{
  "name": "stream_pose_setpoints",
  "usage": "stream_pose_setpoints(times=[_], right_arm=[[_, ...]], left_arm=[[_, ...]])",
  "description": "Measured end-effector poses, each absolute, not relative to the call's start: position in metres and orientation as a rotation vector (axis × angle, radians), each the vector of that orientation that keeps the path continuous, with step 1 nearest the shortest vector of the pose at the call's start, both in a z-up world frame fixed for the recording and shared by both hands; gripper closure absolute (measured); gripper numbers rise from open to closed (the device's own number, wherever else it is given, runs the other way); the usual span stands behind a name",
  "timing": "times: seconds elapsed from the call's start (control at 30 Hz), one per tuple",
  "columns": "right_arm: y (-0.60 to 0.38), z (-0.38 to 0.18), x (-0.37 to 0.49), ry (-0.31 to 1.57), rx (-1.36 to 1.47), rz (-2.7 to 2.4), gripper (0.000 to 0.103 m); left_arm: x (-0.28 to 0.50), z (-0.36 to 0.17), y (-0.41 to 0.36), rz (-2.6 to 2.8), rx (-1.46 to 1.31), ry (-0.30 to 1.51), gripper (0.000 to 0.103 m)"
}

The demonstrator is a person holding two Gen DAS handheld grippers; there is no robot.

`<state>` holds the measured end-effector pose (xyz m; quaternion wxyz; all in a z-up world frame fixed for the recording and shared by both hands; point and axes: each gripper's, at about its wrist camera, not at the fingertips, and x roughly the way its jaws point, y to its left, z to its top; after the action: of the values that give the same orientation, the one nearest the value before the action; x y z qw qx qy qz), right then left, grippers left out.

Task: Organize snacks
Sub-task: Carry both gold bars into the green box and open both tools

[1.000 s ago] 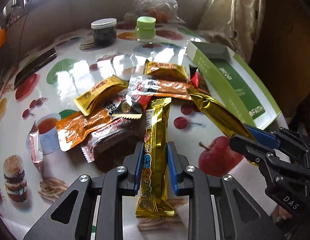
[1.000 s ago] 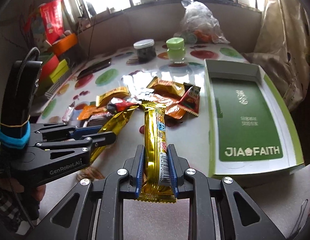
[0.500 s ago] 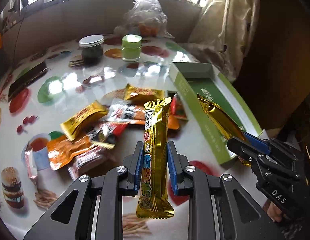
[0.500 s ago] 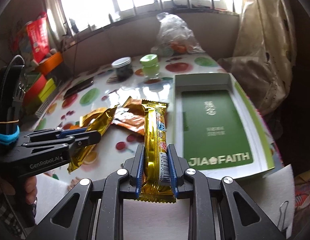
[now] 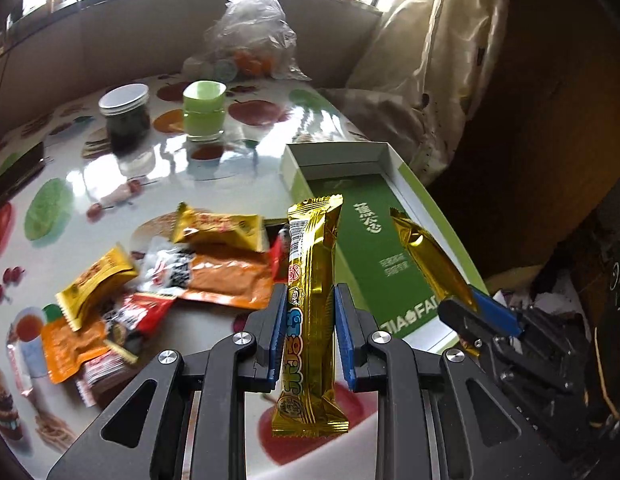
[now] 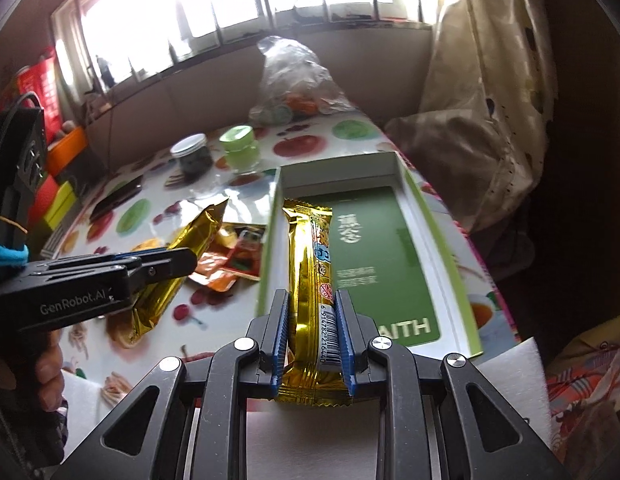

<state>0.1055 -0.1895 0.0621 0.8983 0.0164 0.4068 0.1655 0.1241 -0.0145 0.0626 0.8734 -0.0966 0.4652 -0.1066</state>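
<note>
- Left tongs clamped on a gold snack bar; right tongs clamped on a second gold bar.
- Green box ahead of both, seemingly with nothing in it.
- Loose snack packets left of left tongs, on bench, not yet sorted.

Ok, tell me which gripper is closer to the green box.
Right. The right gripper holds its gold bar over the green box; the left gripper holds its bar beside it, above the table.

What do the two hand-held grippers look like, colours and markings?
Both are matte black plastic with blue ribbed pads and silver screws at the joints. The left hand-held gripper carries white "GenRobot.AI" lettering, with a blue band and a thin yellow elastic on its upright body. The right hand-held gripper matches it in colours.
</note>
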Motion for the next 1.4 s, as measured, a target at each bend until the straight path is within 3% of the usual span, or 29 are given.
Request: stream_pose_setpoints(times=[1.4], right_arm=[[-0.231, 0.019, 0.154, 0.927, 0.013, 0.239, 0.079]], left_arm=[[0.186, 0.024, -0.094, -0.283, -0.190, 1.123, 0.078]])
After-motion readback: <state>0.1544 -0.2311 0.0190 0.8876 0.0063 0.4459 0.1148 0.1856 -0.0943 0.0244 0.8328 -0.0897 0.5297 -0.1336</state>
